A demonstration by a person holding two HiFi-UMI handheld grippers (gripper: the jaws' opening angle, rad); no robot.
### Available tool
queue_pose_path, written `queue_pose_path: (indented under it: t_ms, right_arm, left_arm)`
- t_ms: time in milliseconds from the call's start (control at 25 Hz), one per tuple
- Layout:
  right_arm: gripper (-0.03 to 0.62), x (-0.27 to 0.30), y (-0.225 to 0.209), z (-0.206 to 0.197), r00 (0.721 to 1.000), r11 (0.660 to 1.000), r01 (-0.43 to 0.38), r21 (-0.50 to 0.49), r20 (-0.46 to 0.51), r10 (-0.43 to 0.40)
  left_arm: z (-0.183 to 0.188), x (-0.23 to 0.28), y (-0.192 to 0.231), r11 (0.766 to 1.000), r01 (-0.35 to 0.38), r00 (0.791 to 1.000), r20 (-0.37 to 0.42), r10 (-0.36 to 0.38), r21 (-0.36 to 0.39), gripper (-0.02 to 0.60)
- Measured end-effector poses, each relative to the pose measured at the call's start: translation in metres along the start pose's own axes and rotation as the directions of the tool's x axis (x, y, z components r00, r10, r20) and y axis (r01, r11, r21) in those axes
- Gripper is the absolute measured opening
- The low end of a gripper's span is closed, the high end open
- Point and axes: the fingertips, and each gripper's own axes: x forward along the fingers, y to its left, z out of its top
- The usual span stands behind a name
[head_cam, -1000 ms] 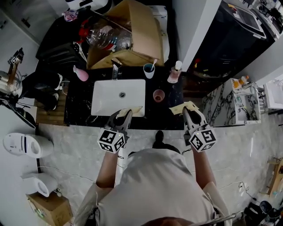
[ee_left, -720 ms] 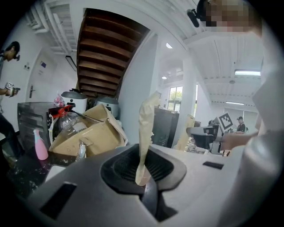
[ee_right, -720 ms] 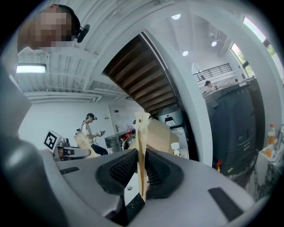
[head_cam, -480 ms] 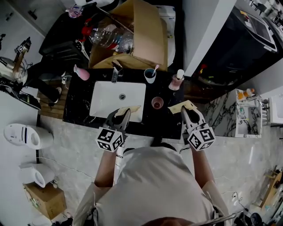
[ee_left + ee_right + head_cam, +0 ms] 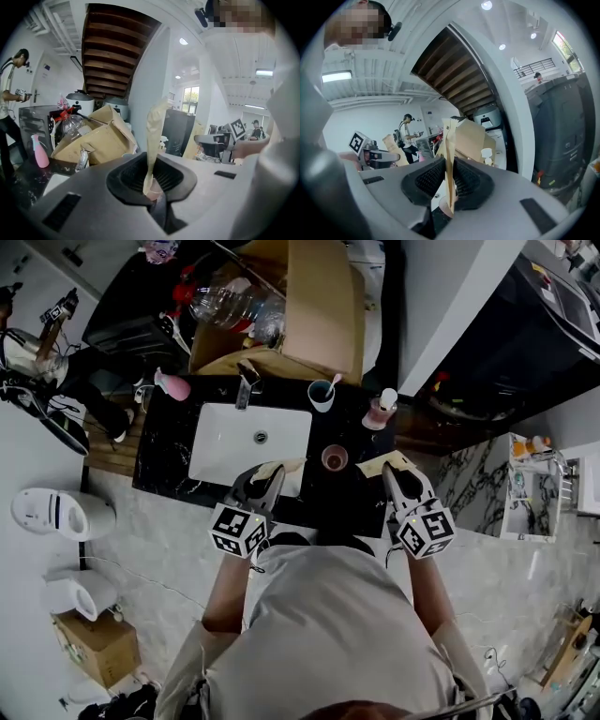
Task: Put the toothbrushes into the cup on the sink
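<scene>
Toothbrush packets [image 5: 281,467] in both outstretched tongs [image 5: 266,481]

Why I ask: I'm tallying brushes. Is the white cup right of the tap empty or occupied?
Occupied: in the head view the cup holds one pale stick, probably a toothbrush, leaning out over its rim.

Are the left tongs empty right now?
No, the left tongs are clamped on a tan paper packet that sticks up between them.
</scene>
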Motion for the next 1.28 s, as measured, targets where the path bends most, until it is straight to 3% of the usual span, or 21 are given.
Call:
queue_pose_path:
  t_ms: [680,960,1280]
  right_arm:
    - [0.071,0.028,0.005,-0.003,0.991,0.991,0.130,0.017,-0.016,-0.130]
    - [0.071,0.054,0.009,-0.014,0.989,0.989,0.146,-0.008,-0.021,-0.146]
    - [0.071,0.090,0.016,-0.044,0.993,0.994,0.101,-0.047,-0.060,-0.103]
  left_arm:
    - [-0.011,0.023,0.037,0.993,0.122,0.992,-0.040,-0.122,-0.005,0.037]
    - [-0.020,0.017,0.052,0.992,0.125,0.990,-0.056,-0.126,-0.020,0.037]
    - [-0.030,0.004,0.066,0.995,0.088,0.994,-0.068,-0.091,-0.044,0.037]
